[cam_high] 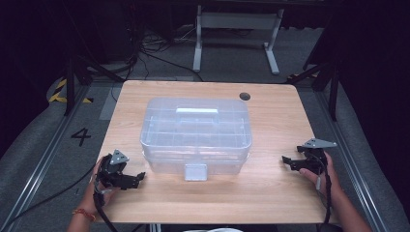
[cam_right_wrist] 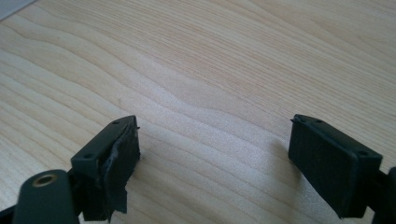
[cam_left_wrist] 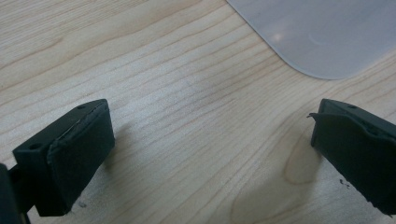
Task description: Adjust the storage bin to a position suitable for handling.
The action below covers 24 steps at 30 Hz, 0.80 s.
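A clear plastic storage box (cam_high: 196, 133) with a lid, a top handle and a front latch (cam_high: 196, 171) stands in the middle of the wooden table (cam_high: 270, 193). My left gripper (cam_high: 138, 177) rests on the table at the box's front left corner, open, nothing between its jaws. A corner of the box (cam_left_wrist: 322, 32) shows ahead of the left gripper (cam_left_wrist: 210, 149). My right gripper (cam_high: 286, 161) lies at the table's right side, open and empty, pointing toward the box. Bare wood lies under the right gripper (cam_right_wrist: 215, 154).
A round dark grommet (cam_high: 245, 96) sits in the table's far right area. Beyond the table stand a white desk frame (cam_high: 237, 34) and cables on the grey floor. Floor rails run along both sides.
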Each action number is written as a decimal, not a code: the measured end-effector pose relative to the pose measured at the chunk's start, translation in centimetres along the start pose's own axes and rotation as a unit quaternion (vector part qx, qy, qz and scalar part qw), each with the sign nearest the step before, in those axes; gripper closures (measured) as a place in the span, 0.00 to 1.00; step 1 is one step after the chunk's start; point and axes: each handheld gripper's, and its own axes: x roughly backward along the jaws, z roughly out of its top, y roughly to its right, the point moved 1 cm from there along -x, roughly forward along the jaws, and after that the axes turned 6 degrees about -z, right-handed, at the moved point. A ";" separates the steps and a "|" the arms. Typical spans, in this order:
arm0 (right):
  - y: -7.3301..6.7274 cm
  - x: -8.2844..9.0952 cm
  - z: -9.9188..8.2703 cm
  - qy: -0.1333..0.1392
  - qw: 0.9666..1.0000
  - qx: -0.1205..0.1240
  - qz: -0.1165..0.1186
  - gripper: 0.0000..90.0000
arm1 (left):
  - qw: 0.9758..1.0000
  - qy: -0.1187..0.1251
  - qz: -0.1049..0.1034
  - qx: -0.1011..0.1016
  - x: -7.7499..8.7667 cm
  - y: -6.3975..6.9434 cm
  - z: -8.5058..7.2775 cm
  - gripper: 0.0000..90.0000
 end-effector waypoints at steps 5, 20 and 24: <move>0.0 0.0 0.0 -0.001 1.000 -0.002 -0.002 0.18 | 1.000 0.001 -0.001 0.000 0.0 0.0 0.0 0.00; 0.2 0.2 -0.1 -0.004 1.000 0.003 0.001 0.18 | 1.000 -0.002 -0.001 0.001 0.1 0.0 -0.1 0.01; 0.3 0.4 -0.1 0.002 1.000 0.001 0.003 0.24 | 1.000 0.000 -0.005 -0.005 0.1 -0.1 0.0 0.00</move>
